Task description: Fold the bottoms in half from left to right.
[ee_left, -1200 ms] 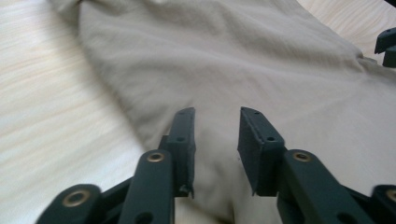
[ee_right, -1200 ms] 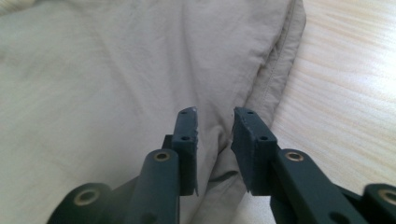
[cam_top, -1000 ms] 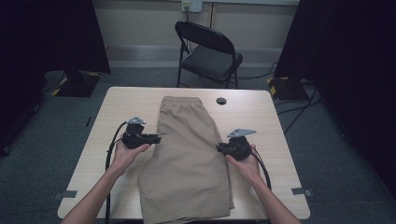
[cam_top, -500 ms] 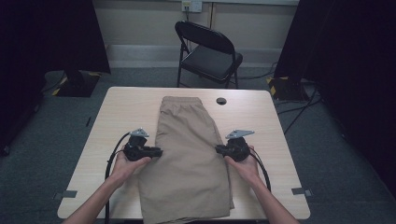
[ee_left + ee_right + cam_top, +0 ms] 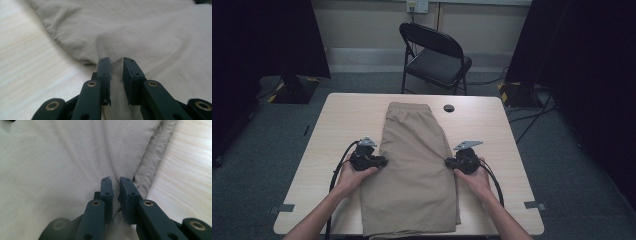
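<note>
One pair of tan shorts lay flat down the middle of the bench, waistband at the far end, hems reaching the near edge. Two claws worked it: left claw at the shorts' left edge, jaws nearly together w/ a fold of cloth pinched between them; right claw at the shorts' right edge, jaws likewise clamped on fabric beside the stitched side seam. Bare benchtop lay open on both sides of the shorts. One small dark round thing sat just right of the waistband. One black folding chair stood beyond the shorts' far end
</note>
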A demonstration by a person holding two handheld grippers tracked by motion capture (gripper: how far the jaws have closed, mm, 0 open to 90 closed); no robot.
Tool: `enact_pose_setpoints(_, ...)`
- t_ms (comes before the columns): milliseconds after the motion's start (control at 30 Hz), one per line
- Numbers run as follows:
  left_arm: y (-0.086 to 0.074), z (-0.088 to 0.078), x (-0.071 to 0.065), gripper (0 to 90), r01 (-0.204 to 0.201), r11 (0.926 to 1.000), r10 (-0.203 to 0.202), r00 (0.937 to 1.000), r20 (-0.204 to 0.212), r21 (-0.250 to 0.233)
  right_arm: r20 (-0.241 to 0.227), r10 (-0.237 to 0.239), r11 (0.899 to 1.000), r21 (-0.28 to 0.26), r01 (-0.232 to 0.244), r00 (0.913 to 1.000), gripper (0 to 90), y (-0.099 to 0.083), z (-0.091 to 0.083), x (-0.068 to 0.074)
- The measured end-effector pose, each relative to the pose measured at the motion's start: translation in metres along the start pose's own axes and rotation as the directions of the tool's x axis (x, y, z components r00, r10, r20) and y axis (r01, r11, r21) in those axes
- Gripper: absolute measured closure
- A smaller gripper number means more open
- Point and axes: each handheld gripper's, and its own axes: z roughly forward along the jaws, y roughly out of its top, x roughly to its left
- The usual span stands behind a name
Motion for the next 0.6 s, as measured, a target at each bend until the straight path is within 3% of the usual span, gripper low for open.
enact_pose_setpoints(100,0.002,0.002,0.001,76.2,-0.001,1.0,0.001,1.0,0.006,0.001,0.0,0.009,1.0,0.005,-0.009,1.0,81.3,-0.004,-0.005,-0.001)
enact_pose_setpoints(200,0.006,0.004,0.002,74.9,0.008,0.9998,-0.009,0.9996,0.027,0.02,-0.002,-0.022,1.0,0.015,0.022,0.9998,81.1,-0.01,-0.011,0.004)
enact_pose_setpoints(367,0.005,-0.003,-0.004,75.6,-0.037,0.9954,0.032,0.998,0.055,0.088,-0.002,-0.033,0.999,0.037,0.033,0.9994,80.0,-0.016,-0.02,0.01)
enact_pose_setpoints(400,0.003,-0.006,-0.006,75.6,-0.052,0.9958,0.049,0.9982,0.035,0.076,0.001,-0.038,0.999,0.038,0.038,0.9993,79.5,-0.016,-0.02,0.01)
enact_pose_setpoints(433,0.002,-0.007,-0.007,74.9,-0.052,0.9973,0.049,0.9975,0.052,0.051,-0.002,-0.039,0.999,0.035,0.039,0.9992,79.0,-0.015,-0.02,0.01)
enact_pose_setpoints(467,0.004,-0.01,-0.007,74.5,-0.031,0.9994,0.03,0.9961,0.083,0.012,-0.007,-0.04,0.999,0.022,0.041,0.9992,79.2,-0.014,-0.02,0.009)
enact_pose_setpoints(500,0.006,-0.011,-0.006,74.6,-0.029,0.9995,0.029,0.9962,0.082,-0.011,-0.014,-0.044,0.999,0.006,0.044,0.9989,81.8,-0.011,-0.02,0.008)
enact_pose_setpoints(600,0.016,-0.01,0.001,75.1,0.028,0.9955,-0.019,0.9941,0.107,-0.09,-0.007,-0.031,0.999,-0.03,0.031,0.9995,83.8,-0.005,-0.019,0.005)
